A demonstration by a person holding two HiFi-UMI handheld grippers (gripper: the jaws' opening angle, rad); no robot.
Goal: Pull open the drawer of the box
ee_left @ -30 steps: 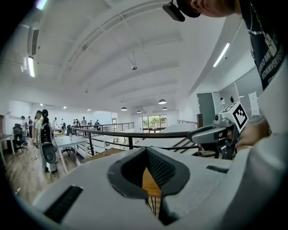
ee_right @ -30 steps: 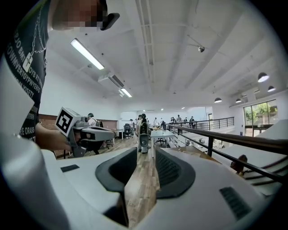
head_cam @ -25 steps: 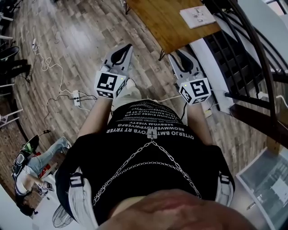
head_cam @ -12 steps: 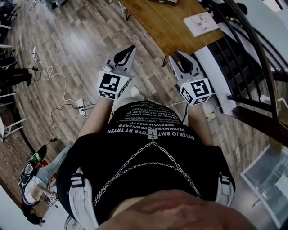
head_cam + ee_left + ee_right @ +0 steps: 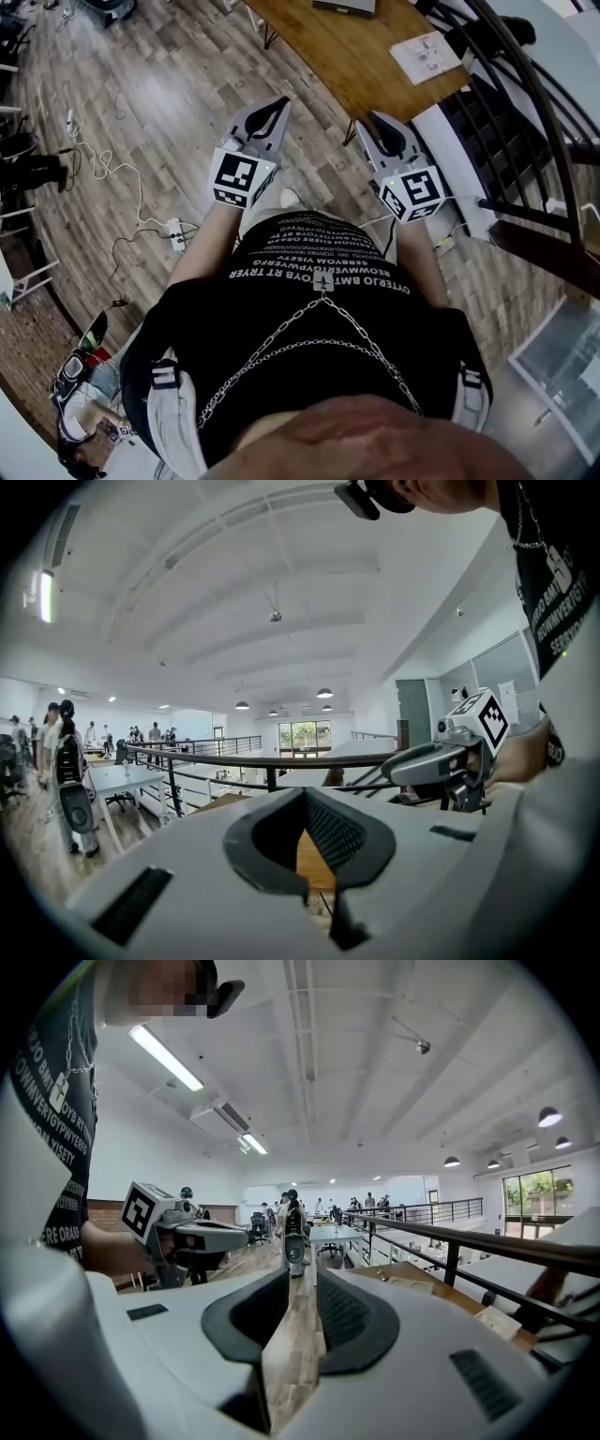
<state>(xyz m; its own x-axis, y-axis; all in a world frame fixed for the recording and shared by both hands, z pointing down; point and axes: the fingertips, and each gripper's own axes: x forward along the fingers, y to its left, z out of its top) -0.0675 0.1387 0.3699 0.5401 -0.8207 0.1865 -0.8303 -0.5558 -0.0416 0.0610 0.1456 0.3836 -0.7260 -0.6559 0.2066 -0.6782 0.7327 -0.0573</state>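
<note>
- Head view: left hand-held gripper (image 5: 279, 103) and right hand-held gripper (image 5: 374, 120) held near the desk (image 5: 337, 52)
- Left clenched, empty; right slightly parted, empty, jaws just closing

Wooden table, railing and floor things

A wooden table (image 5: 356, 56) stands on the plank floor (image 5: 169, 84), and a white leaflet (image 5: 429, 56) lies near its corner. A black railing (image 5: 539, 98) runs just beside the table. A white power strip (image 5: 174, 232) lies on the floor.

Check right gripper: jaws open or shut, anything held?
Open, nothing held. Right gripper: wooden floor shows through the gap between its pads, though the jaws have just been closing.
</note>
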